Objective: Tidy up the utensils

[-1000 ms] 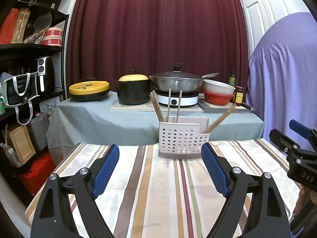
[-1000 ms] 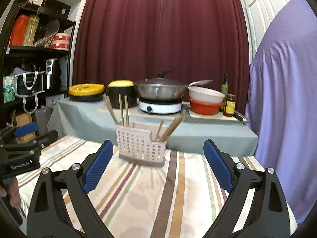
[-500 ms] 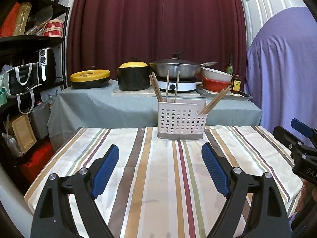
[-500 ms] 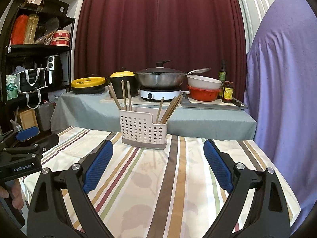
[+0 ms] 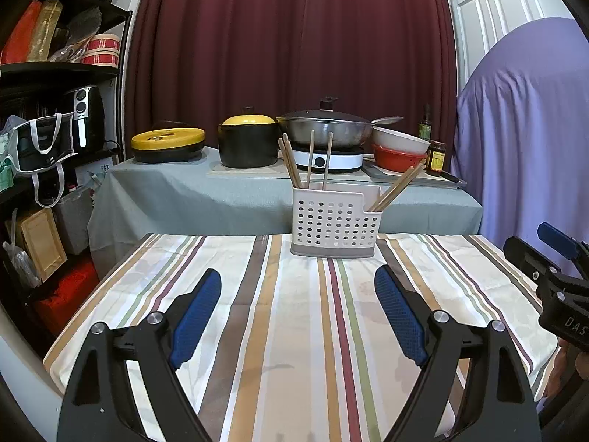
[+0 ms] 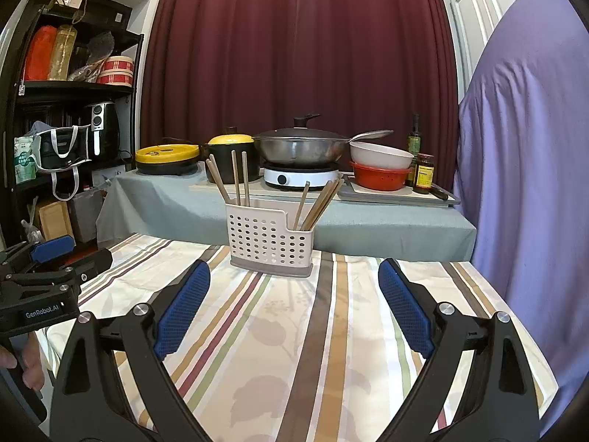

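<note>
A white perforated utensil holder (image 5: 335, 221) stands at the far edge of the striped table; it also shows in the right wrist view (image 6: 271, 238). Several wooden chopsticks (image 5: 308, 160) stand upright in its taller left compartment and several more (image 5: 398, 186) lean right out of the lower right compartment. My left gripper (image 5: 298, 313) is open and empty, held above the table short of the holder. My right gripper (image 6: 294, 305) is also open and empty, to the right of the left one and short of the holder.
Behind the table a grey-covered counter (image 5: 184, 191) carries a yellow-lidded pan (image 5: 167, 143), a black pot (image 5: 247, 143), a wok on a hotplate (image 5: 325, 134), bowls (image 5: 399, 147) and bottles (image 5: 436, 153). A black shelf rack (image 5: 55, 110) stands left. A purple-draped object (image 5: 530, 129) stands right.
Both grippers have pulled back from the holder and tilted up, so the holder looks farther away and more tabletop shows. Both jaws stayed open and empty.
</note>
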The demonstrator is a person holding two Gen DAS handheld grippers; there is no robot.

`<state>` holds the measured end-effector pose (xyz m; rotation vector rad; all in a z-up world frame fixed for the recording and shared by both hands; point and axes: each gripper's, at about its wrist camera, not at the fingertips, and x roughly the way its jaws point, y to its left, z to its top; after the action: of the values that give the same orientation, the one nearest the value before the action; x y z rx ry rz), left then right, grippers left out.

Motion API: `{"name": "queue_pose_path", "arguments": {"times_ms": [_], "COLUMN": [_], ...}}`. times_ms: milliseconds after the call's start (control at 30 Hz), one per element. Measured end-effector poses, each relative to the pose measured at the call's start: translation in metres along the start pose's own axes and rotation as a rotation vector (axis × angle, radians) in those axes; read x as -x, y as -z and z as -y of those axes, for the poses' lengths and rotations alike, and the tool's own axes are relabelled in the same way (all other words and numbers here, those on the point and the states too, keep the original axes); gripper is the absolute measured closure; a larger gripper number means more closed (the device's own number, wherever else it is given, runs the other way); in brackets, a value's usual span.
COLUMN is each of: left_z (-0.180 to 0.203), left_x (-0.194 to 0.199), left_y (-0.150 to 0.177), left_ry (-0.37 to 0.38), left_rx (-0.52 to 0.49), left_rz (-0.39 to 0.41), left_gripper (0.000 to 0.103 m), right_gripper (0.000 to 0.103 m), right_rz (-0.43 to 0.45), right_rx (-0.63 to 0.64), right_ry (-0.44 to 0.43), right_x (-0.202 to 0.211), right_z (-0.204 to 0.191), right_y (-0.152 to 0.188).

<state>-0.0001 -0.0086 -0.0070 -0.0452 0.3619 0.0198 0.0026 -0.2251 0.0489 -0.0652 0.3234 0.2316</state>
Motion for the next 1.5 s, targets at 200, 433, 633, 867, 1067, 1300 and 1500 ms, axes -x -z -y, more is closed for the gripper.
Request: {"name": "queue_pose_path", "arguments": {"times_ms": [200,433,633,867,1067,1300,1500], "left_z": [0.0,0.001,0.002,0.002,0.002,0.002,0.001], "left_x": [0.002,0.006,0.006,0.008,0.009,0.01,0.013], "left_y": [-0.002,-0.003,-0.004,-0.005,-0.006,-0.006,-0.008], "left_ry": [0.003,0.006,0.006,0.005,0.006,0.008,0.011], "left_rx": [-0.001,0.0,0.003,0.004,0.007,0.009,0.015], "left_rz": [0.008,0.016,0.019,0.021,0.024,0.026,0.032], "left_gripper": [0.02,0.02,0.02,0.02,0.02,0.02,0.02], "right_gripper": [0.012,0.012,0.012,0.012,0.012,0.012,0.012], "right_rz": [0.008,0.013,0.02,0.022,0.025,0.026,0.027], "right_rx": [0.001,-0.001,0.003,0.004,0.004,0.005,0.006], "right_ry": [0.004,0.003,0.002,0.003,0.002,0.002,0.002], "right_x": [0.002,0.003,0.004,0.005,0.006,0.006,0.007], "right_z": [0.0,0.0,-0.001,0.0,-0.001,-0.001,-0.001], "right_y": [-0.001,-0.002,-0.004,-0.005,-0.006,-0.006,-0.007]}}
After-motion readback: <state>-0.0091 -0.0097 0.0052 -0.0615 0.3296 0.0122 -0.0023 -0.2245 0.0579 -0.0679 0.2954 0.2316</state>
